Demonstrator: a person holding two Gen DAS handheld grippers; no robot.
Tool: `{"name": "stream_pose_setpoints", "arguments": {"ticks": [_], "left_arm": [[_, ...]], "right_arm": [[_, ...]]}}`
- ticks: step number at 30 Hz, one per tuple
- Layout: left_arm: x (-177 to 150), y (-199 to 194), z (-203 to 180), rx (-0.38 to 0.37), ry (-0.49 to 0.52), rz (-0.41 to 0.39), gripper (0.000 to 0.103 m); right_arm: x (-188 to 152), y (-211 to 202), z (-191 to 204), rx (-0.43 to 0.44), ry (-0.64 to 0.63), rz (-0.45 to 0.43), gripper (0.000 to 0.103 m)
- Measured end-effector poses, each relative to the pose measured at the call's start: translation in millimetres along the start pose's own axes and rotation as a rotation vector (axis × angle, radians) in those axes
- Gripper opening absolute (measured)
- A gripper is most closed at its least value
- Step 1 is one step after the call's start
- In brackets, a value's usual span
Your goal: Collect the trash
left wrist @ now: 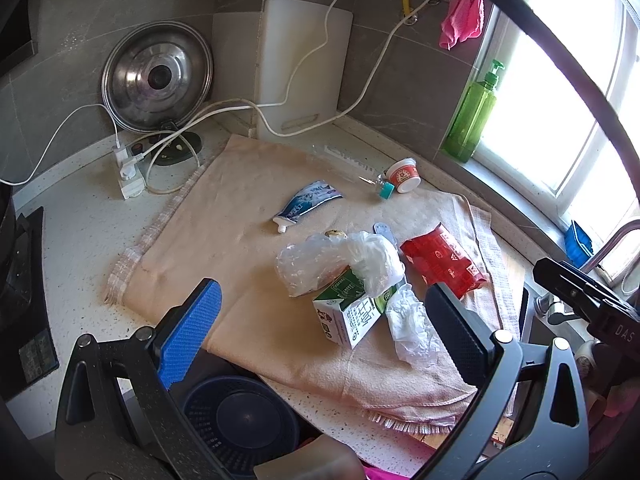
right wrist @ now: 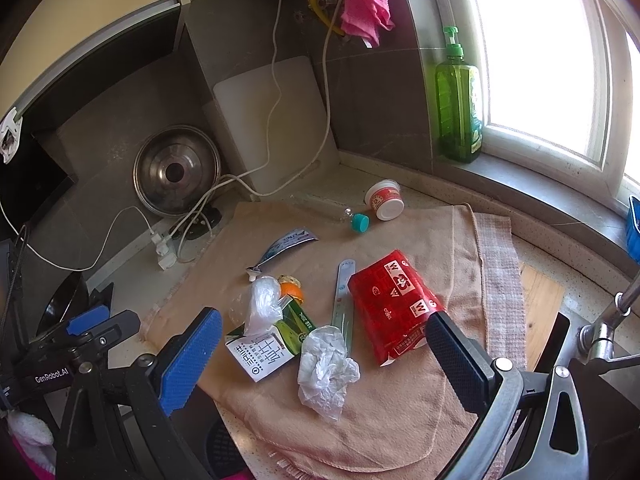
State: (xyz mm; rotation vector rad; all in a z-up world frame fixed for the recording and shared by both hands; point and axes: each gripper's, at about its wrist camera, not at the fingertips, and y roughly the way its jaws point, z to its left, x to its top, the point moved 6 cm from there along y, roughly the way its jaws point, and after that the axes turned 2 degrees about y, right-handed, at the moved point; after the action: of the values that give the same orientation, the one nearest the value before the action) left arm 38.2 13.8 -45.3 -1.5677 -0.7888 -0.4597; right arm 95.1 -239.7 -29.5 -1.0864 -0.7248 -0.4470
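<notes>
Both wrist views over shared towel (left wrist: 224,208)

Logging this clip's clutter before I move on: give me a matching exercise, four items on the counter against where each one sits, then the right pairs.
Things:
1. squashed blue and white toothpaste tube
2. green pump soap bottle
3. round steel pot lid
4. shiny red snack packet

Places:
A. leaning against the grey wall in the corner
B. on the window sill
C. on the beige towel, nearest the right tongs' black pad
D. on the beige towel, toward the power strip side

Pairs: 1-D, 2-B, 3-A, 4-C
</notes>
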Motion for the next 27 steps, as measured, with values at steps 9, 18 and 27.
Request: {"name": "stream_pose_setpoints", "arguments": {"ticks": [9,18,27], "left_arm": [[-1.1,0.1,0.1,0.0,-0.001,0.0,0.103],[-5.3,6.8,0.4,0.007,-0.002,0.009,0.103],[-6.0,20.8,21.8,0.02,-0.037,0.035,0.103]], "right_arm": [[-0.1,2.6,-2.7,-0.001,0.006,0.012,0.103],[-0.9,7.1,-8.3,-0.011,0.015,0.022,0.103],[-1.5,17.4,-26.1,-0.017,0.056,0.043,0.101]]}}
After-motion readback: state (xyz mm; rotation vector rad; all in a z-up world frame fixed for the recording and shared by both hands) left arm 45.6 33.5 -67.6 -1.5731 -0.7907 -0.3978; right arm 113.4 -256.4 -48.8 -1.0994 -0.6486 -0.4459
